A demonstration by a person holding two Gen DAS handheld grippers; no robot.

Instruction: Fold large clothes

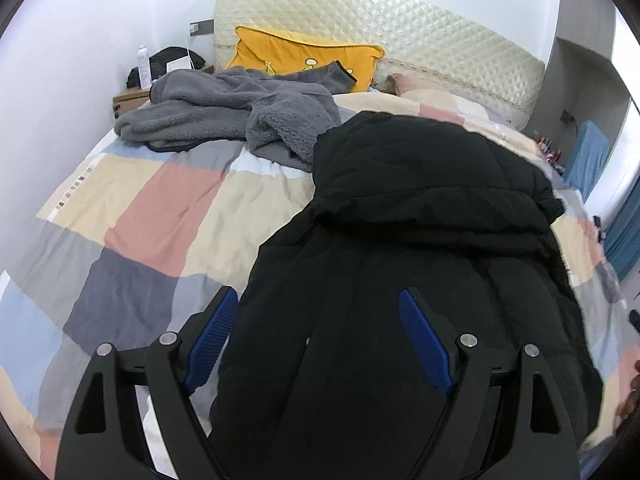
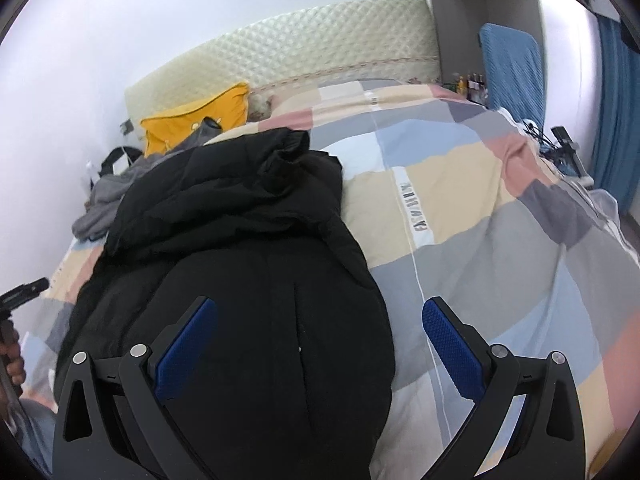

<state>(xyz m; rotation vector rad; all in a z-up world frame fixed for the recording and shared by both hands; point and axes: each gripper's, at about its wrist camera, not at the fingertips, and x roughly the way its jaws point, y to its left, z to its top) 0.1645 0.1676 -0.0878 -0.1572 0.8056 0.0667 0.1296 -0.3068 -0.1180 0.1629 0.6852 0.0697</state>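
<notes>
A black padded jacket [image 1: 420, 248] lies lengthwise on the checked bedspread [image 1: 168, 216], its hood end folded toward the headboard. It also shows in the right wrist view [image 2: 248, 264]. My left gripper [image 1: 320, 300] is open, hovering over the jacket's left edge near its lower part, with nothing between its blue pads [image 1: 424, 336]. My right gripper [image 2: 320, 308] is open over the jacket's right edge, one pad [image 2: 188, 344] above the black fabric, the other above the bedspread [image 2: 480, 240].
A grey fleece garment [image 1: 224, 116] lies crumpled at the far left of the bed. A yellow pillow [image 1: 304, 56] leans on the quilted headboard [image 1: 400, 28]. A nightstand [image 1: 132, 98] with a bottle stands far left. A blue chair [image 2: 512, 72] stands right of the bed.
</notes>
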